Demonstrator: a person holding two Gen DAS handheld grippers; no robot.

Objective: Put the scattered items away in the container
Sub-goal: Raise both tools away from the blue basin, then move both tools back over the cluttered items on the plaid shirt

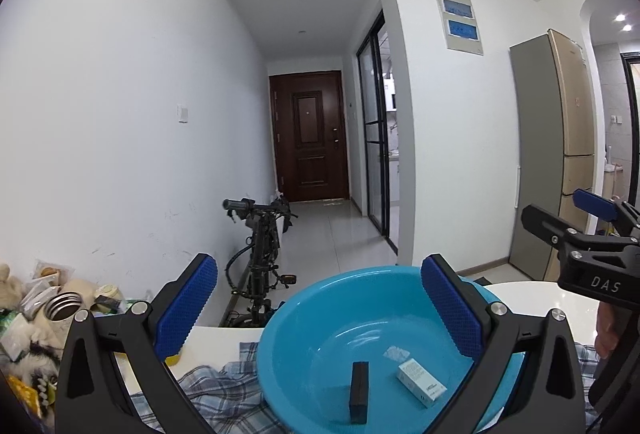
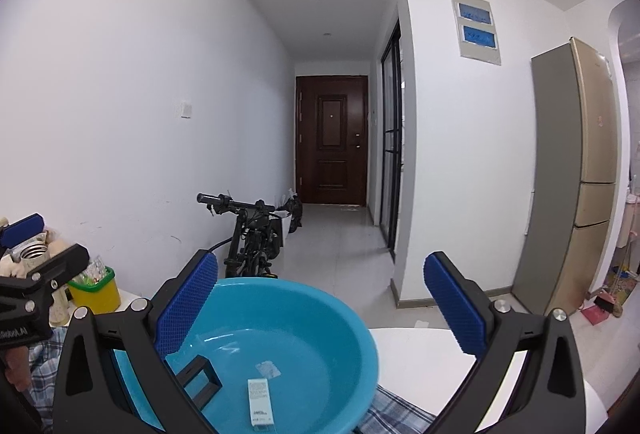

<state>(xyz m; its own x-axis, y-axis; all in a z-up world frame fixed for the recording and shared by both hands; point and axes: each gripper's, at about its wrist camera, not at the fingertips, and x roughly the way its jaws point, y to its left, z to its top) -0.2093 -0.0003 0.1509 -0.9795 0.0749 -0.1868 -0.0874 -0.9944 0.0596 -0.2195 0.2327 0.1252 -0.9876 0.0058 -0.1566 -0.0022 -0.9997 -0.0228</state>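
A blue plastic basin (image 1: 320, 318) stands on a plaid cloth (image 1: 216, 390) on the white table. Inside it lie a small black box (image 1: 359, 392) and a pale blue-white carton (image 1: 422, 382). My left gripper (image 1: 318, 308) is open and empty above the basin's near side. In the right wrist view the basin (image 2: 344, 318) holds the same black box (image 2: 200, 380) and carton (image 2: 260, 402). My right gripper (image 2: 320, 308) is open and empty above the basin's right part. Each gripper shows at the edge of the other's view.
A pile of snacks, a plush toy and a steel flask (image 1: 60, 310) lies at the table's left. A yellow-green bin (image 2: 94, 288) stands behind it. A folding bike (image 1: 260, 246) leans on the wall beyond the table. A fridge (image 2: 576, 173) stands at the right.
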